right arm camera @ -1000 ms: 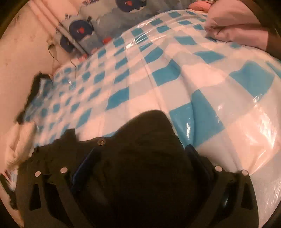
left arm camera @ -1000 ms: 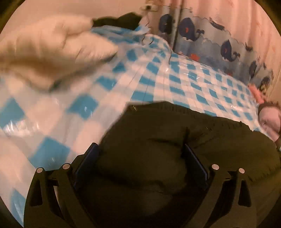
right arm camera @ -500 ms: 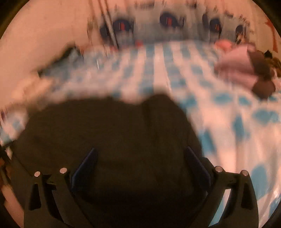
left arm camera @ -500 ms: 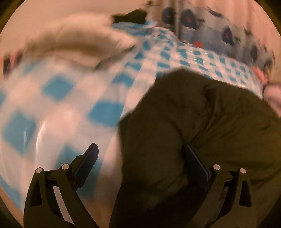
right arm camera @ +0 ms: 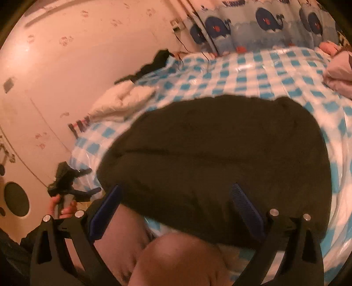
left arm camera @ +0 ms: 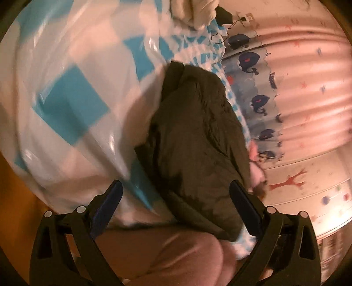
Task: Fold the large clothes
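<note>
- I see dim, warm orange light tinting both views.
- Glare streaks the glossy checked cover (left arm camera: 72, 105).
- Motion blur smears the left view most.
- The dark garment (right arm camera: 220, 158) shows almost no detail.
- Fisheye bending curves the edges, and the corners go black.

**Colours & patterns on the bed**

Big dark olive-green garment (right arm camera: 215, 158) is plain, no print, w/ a darker seam line across it. Glossy plastic bed cover (right arm camera: 253, 72) is blue-and-white check, squares bright turquoise w/ white glare. Curtain w/ navy whales (right arm camera: 266, 19): pale blue-grey ground, red spot on each whale. Pink wall (right arm camera: 77, 44) has faint paw prints. Fluffy cream-white blanket (right arm camera: 123, 101) is plain. Folded pale pink fabric (right arm camera: 338, 70) is plain too. Both black grippers have blue finger pads (right arm camera: 244, 204). In the left wrist view, pinkish pleated drape (left arm camera: 308, 88) carries small red & blue stars.
</note>
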`<state>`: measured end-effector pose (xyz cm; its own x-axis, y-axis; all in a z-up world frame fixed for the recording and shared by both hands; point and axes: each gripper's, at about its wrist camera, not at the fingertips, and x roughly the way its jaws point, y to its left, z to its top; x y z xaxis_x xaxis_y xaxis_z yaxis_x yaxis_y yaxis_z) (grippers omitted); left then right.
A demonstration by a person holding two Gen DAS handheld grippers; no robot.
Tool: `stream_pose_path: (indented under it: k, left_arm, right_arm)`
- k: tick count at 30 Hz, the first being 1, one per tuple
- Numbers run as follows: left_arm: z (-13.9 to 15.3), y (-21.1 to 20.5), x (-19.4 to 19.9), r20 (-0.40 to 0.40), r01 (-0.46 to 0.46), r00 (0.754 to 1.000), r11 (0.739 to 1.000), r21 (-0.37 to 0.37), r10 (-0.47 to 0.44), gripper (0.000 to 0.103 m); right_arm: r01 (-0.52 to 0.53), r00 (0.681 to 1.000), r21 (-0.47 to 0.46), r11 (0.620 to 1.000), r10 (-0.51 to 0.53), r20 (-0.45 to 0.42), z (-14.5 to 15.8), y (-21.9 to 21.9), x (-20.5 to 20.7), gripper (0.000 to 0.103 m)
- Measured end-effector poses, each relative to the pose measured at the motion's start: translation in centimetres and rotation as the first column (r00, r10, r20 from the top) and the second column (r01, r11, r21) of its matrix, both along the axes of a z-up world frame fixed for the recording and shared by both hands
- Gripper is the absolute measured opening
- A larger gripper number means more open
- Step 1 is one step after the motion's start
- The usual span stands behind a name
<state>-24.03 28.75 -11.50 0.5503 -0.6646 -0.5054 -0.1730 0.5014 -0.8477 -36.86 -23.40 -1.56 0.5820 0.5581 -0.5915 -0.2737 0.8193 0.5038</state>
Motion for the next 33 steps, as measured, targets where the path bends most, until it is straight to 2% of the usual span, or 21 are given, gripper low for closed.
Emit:
stream_pose_path:
  k: [7,10,12,14,17,19,22,24,25,26,28,30,31,33]
  left_arm:
    - [-0.4,-3.0,2.5,0.031,0.018,0.999,0.991,-0.130,-0.014,0.093]
    - [1.7,-3.4,2.0,0.123,0.012,0.992,0.988,-0.151,0.007,0.094]
    - [2.0,-3.4,1.8,0.127,0.019,0.992,0.994,-0.112,-0.005,0.094]
    - [0.6,-3.5,2.4,0.050,0.019,0.999,0.997,-0.072,-0.015,0.094]
    - [-1.8,-3.7,3.1,-0.037,0.026,0.999,0.996,-0.085,-0.029,0.094]
    - [-1.9,-4.2,3.2,-0.024,0.018,0.999,0.995,-0.095,-0.021,0.093]
    - [1.0,-5.1,3.0,0.102,0.018,0.995,0.992,-0.127,-0.005,0.094]
    - [2.8,-5.9,3.4,0.154,0.035,0.988,0.996,-0.081,-0.022,0.094]
    - [2.9,-6.3,4.0,0.141,0.045,0.989,0.998,-0.044,-0.039,0.094]
    - [2.5,-6.4,4.4,0.114,0.052,0.992,0.998,-0.030,-0.048,0.094]
    - [0.6,-6.4,5.0,0.035,0.060,0.998,0.997,-0.042,-0.059,0.094]
    - [-0.8,-6.6,5.6,-0.007,0.060,0.998,0.997,-0.056,-0.061,0.094]
    - [-1.0,-6.8,5.7,-0.010,0.061,0.998,0.997,-0.054,-0.061,0.094]
    - [-1.0,-7.2,6.0,-0.001,0.056,0.998,0.997,-0.046,-0.056,0.094]
  right_arm:
    - [0.092,0.992,0.094,0.991,-0.083,-0.097,-0.9,-2.2,-1.4,0.096]
    - [0.163,0.980,0.142,0.976,-0.143,-0.141,-1.9,-4.7,-2.0,0.096]
    - [0.224,0.963,0.166,0.960,-0.191,-0.192,-3.1,-6.3,-2.6,0.096]
    - [0.296,0.935,0.228,0.928,-0.233,-0.268,-5.2,-8.4,-3.4,0.096]
    - [0.395,0.893,0.319,0.861,-0.279,-0.354,-7.7,-10.9,-4.8,0.096]
    - [0.442,0.873,0.362,0.821,-0.302,-0.383,-8.9,-12.3,-5.3,0.096]
    - [0.480,0.854,0.399,0.781,-0.312,-0.415,-10.1,-13.4,-4.6,0.096]
    - [0.479,0.864,0.480,0.735,-0.298,-0.407,-10.4,-13.9,-4.2,0.096]
    - [0.455,0.885,0.543,0.706,-0.293,-0.361,-9.9,-14.0,-4.1,0.096]
    - [0.430,0.901,0.577,0.695,-0.292,-0.320,-9.3,-13.9,-4.2,0.096]
    - [0.398,0.917,0.590,0.702,-0.299,-0.263,-8.3,-13.8,-4.4,0.096]
    - [0.433,0.898,0.509,0.744,-0.302,-0.321,-9.1,-13.6,-4.0,0.096]
    - [0.449,0.887,0.499,0.741,-0.302,-0.349,-9.7,-13.6,-3.8,0.096]
    - [0.477,0.872,0.520,0.708,-0.308,-0.381,-11.1,-14.0,-3.4,0.096]
